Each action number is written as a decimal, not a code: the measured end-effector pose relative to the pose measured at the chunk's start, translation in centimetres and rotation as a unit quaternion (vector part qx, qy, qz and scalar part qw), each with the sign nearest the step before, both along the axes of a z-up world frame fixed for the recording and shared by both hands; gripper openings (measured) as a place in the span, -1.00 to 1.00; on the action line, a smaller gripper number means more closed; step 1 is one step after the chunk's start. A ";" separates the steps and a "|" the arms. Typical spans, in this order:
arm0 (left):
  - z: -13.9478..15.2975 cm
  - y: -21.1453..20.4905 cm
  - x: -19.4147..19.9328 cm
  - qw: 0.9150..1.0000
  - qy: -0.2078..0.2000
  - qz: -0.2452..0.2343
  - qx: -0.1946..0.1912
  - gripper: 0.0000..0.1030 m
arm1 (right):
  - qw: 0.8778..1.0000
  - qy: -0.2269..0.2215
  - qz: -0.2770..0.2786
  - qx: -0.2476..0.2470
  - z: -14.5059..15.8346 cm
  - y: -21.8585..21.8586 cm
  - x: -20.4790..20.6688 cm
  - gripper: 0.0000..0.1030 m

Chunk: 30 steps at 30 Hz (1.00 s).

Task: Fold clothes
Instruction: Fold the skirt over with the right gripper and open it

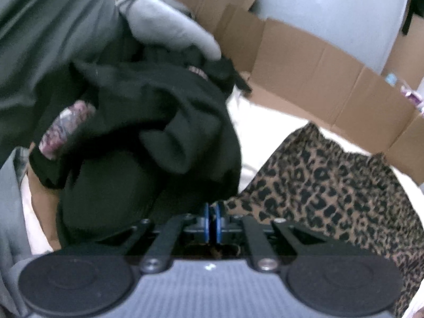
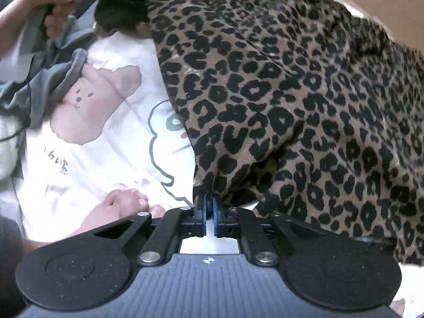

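Note:
A leopard-print garment (image 2: 304,100) lies spread over a white printed sheet (image 2: 106,143); it also shows in the left wrist view (image 1: 331,185). My right gripper (image 2: 208,204) is shut on the leopard garment's edge, which bunches at the blue pads. My left gripper (image 1: 212,209) is shut, its blue pads pressed together at the edge where a black garment (image 1: 148,137) meets the leopard fabric; which cloth it pinches is hidden. The black garment is crumpled in a heap.
Open cardboard boxes (image 1: 318,76) stand behind the sheet. Grey clothes (image 1: 47,39) and a pale grey piece (image 1: 169,29) pile at the left. A person's bare foot (image 2: 124,206) rests on the sheet, and a hand (image 2: 53,5) shows at upper left.

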<state>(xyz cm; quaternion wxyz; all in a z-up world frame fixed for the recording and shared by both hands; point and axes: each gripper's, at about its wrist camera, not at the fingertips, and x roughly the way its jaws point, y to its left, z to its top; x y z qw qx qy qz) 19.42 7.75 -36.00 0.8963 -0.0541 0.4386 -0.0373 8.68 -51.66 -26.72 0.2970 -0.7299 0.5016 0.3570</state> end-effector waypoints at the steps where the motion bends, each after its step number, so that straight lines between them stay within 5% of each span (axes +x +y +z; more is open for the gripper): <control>1: -0.2 0.0 0.1 1.000 0.009 -0.002 0.001 -0.85 | 1.000 0.000 -0.013 -0.001 0.1 0.3 0.3 -0.81; 5: 0.4 -0.3 -0.5 1.000 -0.001 -0.010 0.003 -0.80 | 0.998 -0.003 -0.057 0.024 1.8 1.9 2.1 -0.27; 14: 1.0 -1.8 -1.2 1.000 -0.008 -0.030 -0.005 -0.80 | 0.980 -0.112 -0.104 0.131 7.1 4.3 8.9 -0.26; 25: -0.8 -3.8 -0.8 0.999 0.019 -0.050 -0.012 -0.76 | 0.917 -0.309 -0.076 0.241 13.5 6.4 21.1 -0.21; 30: -0.8 -4.3 -1.0 0.998 0.019 -0.062 -0.005 -0.70 | 0.903 -0.342 -0.061 0.254 14.3 6.8 25.3 0.02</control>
